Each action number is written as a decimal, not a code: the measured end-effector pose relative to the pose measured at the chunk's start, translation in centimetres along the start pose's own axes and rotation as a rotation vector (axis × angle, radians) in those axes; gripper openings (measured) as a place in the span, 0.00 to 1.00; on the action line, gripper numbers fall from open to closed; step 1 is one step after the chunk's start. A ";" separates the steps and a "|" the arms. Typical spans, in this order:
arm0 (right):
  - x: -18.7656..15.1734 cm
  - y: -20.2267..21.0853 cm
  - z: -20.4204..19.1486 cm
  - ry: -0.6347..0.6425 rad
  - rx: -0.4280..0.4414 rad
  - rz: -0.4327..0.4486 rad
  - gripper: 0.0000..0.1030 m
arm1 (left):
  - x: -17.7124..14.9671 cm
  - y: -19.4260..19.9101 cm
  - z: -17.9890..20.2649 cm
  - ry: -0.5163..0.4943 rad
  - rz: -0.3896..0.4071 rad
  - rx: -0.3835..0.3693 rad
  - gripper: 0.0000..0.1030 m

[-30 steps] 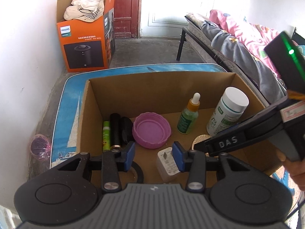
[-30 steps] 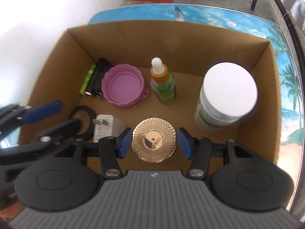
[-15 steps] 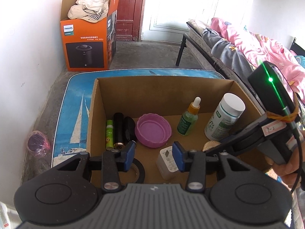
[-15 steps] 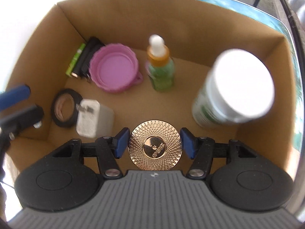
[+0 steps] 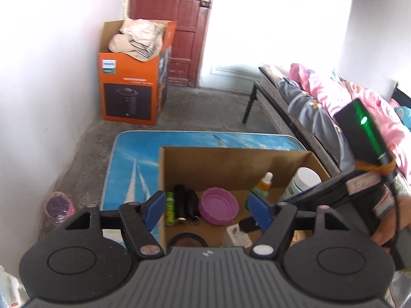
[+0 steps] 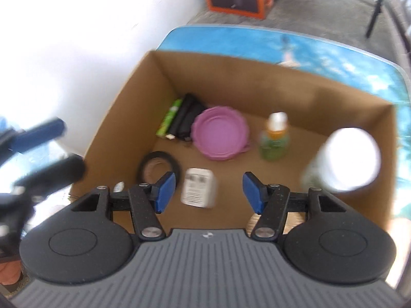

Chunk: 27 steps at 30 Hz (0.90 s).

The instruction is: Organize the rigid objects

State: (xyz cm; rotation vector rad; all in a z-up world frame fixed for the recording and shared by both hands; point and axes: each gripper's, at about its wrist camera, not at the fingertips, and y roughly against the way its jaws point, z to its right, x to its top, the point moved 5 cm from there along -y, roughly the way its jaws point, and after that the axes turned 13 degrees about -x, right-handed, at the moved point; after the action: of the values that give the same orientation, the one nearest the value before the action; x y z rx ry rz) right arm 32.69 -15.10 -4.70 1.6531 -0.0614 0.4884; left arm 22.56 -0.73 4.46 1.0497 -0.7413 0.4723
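A cardboard box (image 6: 257, 77) on a blue table holds a pink lid (image 6: 221, 133), a green dropper bottle (image 6: 274, 141), a white-capped jar (image 6: 349, 159), a white plug adapter (image 6: 197, 191), a black tape roll (image 6: 159, 165), a green tube (image 6: 170, 116) and black items. My right gripper (image 6: 209, 192) is open and empty above the box's near side, over the adapter. My left gripper (image 5: 205, 211) is open and empty, above the box's near-left edge. The box (image 5: 231, 161), pink lid (image 5: 219, 205) and jar (image 5: 303, 182) also show in the left wrist view. The gold disc is hidden.
The blue table (image 5: 133, 169) stands by a white wall on the left. An orange carton (image 5: 133, 87) with cloth on top sits on the floor before a red door. A bed (image 5: 321, 113) with pink bedding lies to the right. A pink object (image 5: 59, 205) sits on the floor.
My right gripper has opened wide and pulled back and up from the gold disc, which has left its view. My left gripper has opened wider and drawn back up from the box.
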 end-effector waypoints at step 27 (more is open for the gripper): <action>1.0 -0.5 -1.9 0.113 -0.077 -0.001 0.39 | -1.4 1.7 -3.9 0.087 0.022 0.021 0.71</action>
State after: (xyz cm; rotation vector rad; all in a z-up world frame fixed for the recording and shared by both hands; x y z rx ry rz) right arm 33.23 -12.95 -4.75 1.5477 0.0040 0.5712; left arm 21.73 3.53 3.29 1.0354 -0.6723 0.5426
